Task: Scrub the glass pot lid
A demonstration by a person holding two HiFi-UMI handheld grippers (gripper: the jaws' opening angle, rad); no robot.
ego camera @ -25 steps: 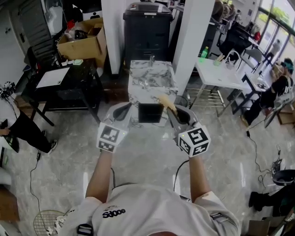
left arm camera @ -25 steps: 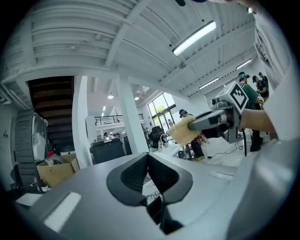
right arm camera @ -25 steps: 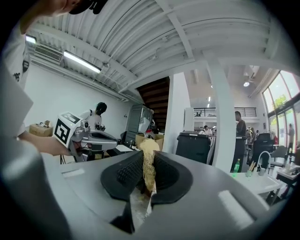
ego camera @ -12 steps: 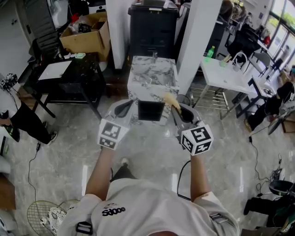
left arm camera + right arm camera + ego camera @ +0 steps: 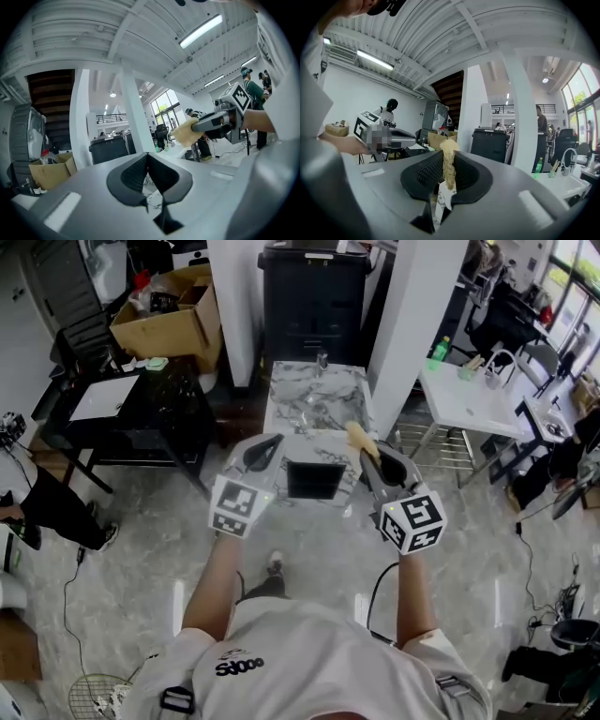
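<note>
No glass pot lid shows in any view. My right gripper (image 5: 364, 448) (image 5: 449, 177) is shut on a yellowish scrub sponge (image 5: 357, 438) (image 5: 449, 158), whose top sticks out above the jaws. My left gripper (image 5: 265, 445) (image 5: 146, 158) is shut with nothing between its jaws. Both are held in the air at chest height, side by side, over the near end of a marble counter (image 5: 314, 401) with a dark square basin (image 5: 315, 480) and a faucet (image 5: 322, 359). The left gripper view also catches the sponge (image 5: 186, 132) from the side.
A white pillar (image 5: 415, 306) and a black cabinet (image 5: 314, 296) stand behind the counter. A black table (image 5: 122, 423) and a cardboard box (image 5: 173, 320) are at the left. A white table (image 5: 469, 395) with a green bottle (image 5: 438, 352) is at the right. A person's legs (image 5: 52, 507) are at far left.
The person has walked forward, so the marble counter is nearer and lies right under the grippers. Both grippers kept their state, the sponge still in the right one.
</note>
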